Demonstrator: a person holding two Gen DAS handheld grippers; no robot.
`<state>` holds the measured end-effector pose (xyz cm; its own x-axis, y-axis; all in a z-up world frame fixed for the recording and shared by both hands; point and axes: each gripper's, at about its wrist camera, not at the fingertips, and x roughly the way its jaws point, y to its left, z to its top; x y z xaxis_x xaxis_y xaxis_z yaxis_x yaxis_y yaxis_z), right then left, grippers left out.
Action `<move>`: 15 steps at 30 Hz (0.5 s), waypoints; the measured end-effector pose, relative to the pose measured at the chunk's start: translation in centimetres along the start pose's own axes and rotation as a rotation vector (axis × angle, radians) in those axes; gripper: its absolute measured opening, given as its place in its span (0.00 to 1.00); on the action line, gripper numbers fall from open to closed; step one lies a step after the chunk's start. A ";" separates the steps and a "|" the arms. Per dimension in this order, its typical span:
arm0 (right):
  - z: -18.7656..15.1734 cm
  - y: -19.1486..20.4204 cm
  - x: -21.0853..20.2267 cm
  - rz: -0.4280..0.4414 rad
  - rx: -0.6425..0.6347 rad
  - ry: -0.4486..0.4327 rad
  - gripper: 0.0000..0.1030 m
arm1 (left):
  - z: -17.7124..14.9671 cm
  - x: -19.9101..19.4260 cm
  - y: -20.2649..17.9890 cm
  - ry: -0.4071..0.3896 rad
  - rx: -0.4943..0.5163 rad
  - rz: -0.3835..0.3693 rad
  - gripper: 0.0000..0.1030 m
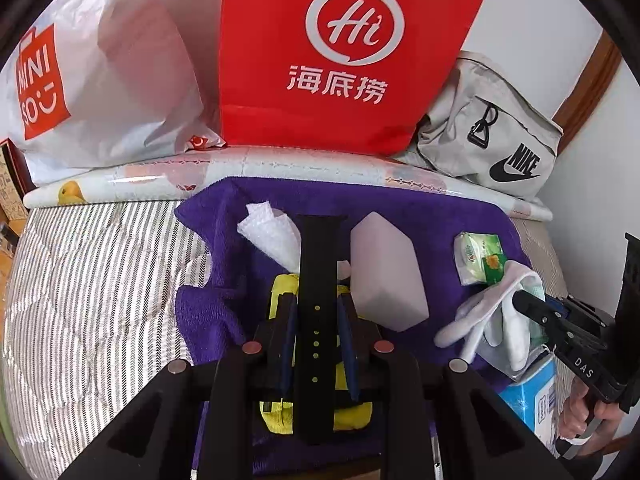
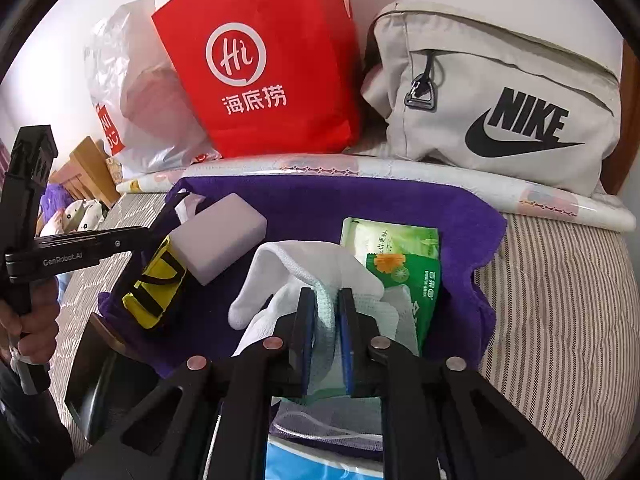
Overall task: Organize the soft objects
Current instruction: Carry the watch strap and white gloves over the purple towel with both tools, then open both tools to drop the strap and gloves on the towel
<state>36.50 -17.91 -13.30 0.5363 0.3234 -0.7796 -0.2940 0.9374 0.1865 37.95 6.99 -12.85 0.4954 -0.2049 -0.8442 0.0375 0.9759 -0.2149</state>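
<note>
Both hands tilt downward (jaws (image 1: 316, 316) clamping strap (image 1: 318, 280)).

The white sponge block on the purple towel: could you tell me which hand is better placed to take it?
Probably left: the sponge block lies just beside the left gripper, though its fingers clamp a black strap.
</note>
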 end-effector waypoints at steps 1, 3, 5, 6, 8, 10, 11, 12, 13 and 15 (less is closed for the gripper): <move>0.0 0.1 0.1 -0.001 -0.003 0.000 0.14 | 0.0 0.1 0.1 0.003 -0.004 0.000 0.19; -0.1 0.1 0.2 0.000 -0.008 0.007 0.14 | 0.0 0.3 0.1 0.008 -0.006 -0.002 0.19; -0.1 0.1 0.3 -0.001 -0.005 0.006 0.14 | -0.1 0.5 0.2 0.016 -0.008 0.005 0.19; -0.2 0.0 0.4 0.001 -0.004 0.009 0.14 | -0.1 0.5 0.2 0.019 -0.011 0.007 0.19; -0.1 0.1 0.4 0.000 -0.004 0.013 0.16 | -0.1 0.6 0.5 0.021 -0.027 0.006 0.19; -0.2 0.0 0.4 0.001 -0.002 0.011 0.22 | -0.1 0.5 0.5 0.016 -0.026 -0.001 0.20; -0.2 0.0 0.3 0.001 -0.001 0.009 0.24 | -0.1 0.5 0.6 0.016 -0.030 0.004 0.20; -0.2 0.1 0.2 0.000 -0.001 0.007 0.32 | -0.1 0.5 0.5 0.015 -0.030 0.008 0.20; -0.2 0.1 0.0 -0.005 0.000 0.002 0.42 | -0.1 0.5 0.5 0.013 -0.028 0.008 0.20; -0.3 0.2 -0.5 -0.015 -0.004 -0.019 0.49 | -0.1 0.2 0.6 0.012 -0.028 0.013 0.23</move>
<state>35.98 -17.92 -13.02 0.5558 0.3116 -0.7707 -0.2887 0.9417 0.1726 37.99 7.55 -13.22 0.4849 -0.1933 -0.8529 0.0070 0.9761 -0.2172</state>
